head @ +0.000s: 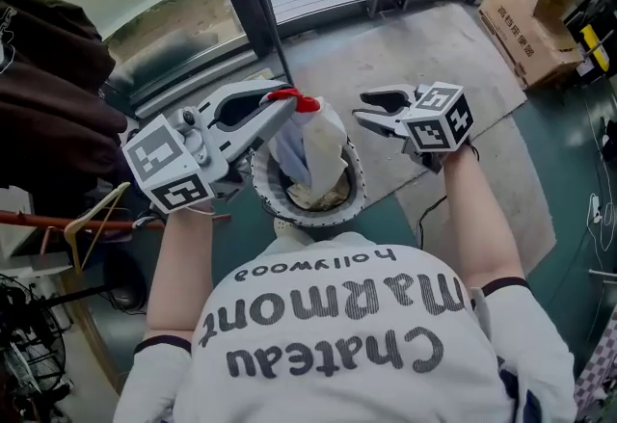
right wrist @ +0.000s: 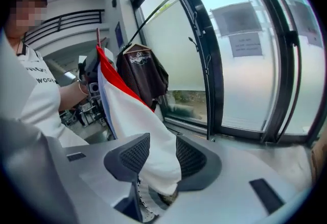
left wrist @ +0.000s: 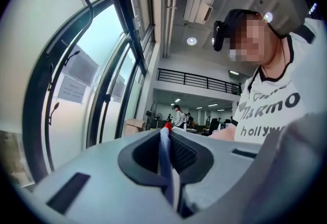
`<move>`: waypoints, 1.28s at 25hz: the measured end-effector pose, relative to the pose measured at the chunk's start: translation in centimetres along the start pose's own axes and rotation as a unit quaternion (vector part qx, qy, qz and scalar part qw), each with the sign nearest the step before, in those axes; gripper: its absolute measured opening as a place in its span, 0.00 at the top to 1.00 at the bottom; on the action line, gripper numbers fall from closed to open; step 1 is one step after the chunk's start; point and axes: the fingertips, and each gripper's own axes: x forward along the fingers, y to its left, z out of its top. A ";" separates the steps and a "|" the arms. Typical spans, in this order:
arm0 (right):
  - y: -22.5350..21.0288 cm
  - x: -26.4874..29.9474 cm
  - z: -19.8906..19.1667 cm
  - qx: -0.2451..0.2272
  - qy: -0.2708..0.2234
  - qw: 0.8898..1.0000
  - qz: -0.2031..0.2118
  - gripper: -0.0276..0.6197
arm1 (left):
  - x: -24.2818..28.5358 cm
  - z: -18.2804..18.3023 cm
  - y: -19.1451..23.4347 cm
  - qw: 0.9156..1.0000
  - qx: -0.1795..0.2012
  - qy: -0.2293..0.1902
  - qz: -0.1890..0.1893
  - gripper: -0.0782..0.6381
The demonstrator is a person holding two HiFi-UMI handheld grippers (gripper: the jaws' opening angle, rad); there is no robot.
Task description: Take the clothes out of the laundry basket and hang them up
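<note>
Jaws of my left gripper pinch the red-trimmed edge of a white garment that hangs over the laundry basket. My right gripper, just beside it, stands wide apart and grips nothing.

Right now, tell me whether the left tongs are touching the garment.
Touching. The left gripper view shows the left tongs closed on the garment, with a strip of its fabric pinched between them.
</note>
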 end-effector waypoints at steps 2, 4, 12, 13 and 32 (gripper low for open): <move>0.2 0.9 0.5 -0.024 0.016 1.000 0.008 0.68 | 0.1 -0.7 -0.5 1.000 -0.003 0.014 -0.016 0.87; 0.5 1.7 0.2 -0.039 0.032 0.999 0.019 0.68 | 0.0 -1.5 -1.4 0.999 -0.001 0.022 -0.032 0.87; 3.2 4.2 -1.9 -0.093 0.093 0.987 0.097 0.64 | -0.9 -2.3 -5.3 0.991 -0.001 0.040 -0.128 0.87; 3.7 4.6 -2.5 -0.104 0.107 0.983 0.111 0.62 | -0.9 -2.4 -5.6 0.990 0.000 0.046 -0.137 0.87; 6.9 8.3 -1.6 -0.139 0.065 0.972 0.180 0.91 | -3.8 -5.6 -2.7 0.994 -0.028 0.075 -0.080 0.87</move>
